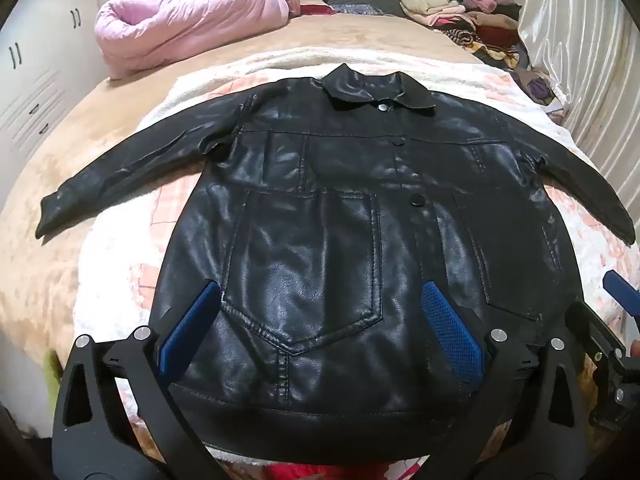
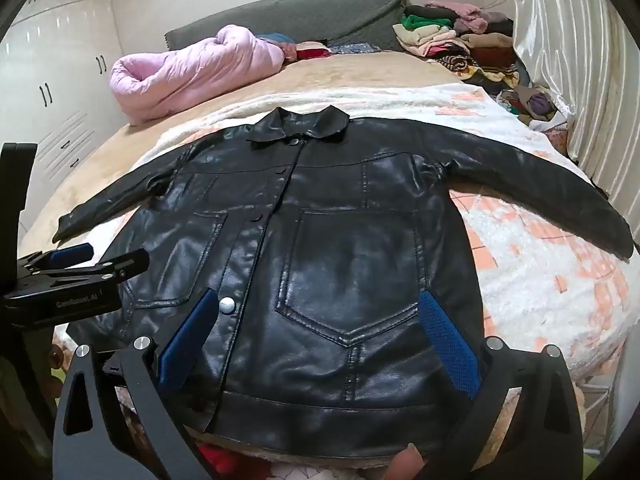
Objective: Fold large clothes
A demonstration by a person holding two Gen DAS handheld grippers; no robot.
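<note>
A black leather jacket point(image 1: 320, 208) lies flat, front up and buttoned, on a white and pink blanket point(image 1: 120, 272), collar away from me, both sleeves spread out sideways. It also shows in the right wrist view point(image 2: 340, 240). My left gripper point(image 1: 320, 300) is open, its blue pads above the jacket's lower left pocket near the hem, holding nothing. My right gripper point(image 2: 320, 312) is open above the lower right pocket near the hem, holding nothing. The left gripper point(image 2: 72, 264) shows at the left edge of the right wrist view.
The blanket lies on a beige bed point(image 2: 360, 76). A rolled pink quilt point(image 2: 192, 72) sits at the far left. A pile of mixed clothes point(image 2: 460, 40) lies at the far right by a shiny curtain point(image 2: 580, 80). White wardrobe doors point(image 2: 52, 80) stand left.
</note>
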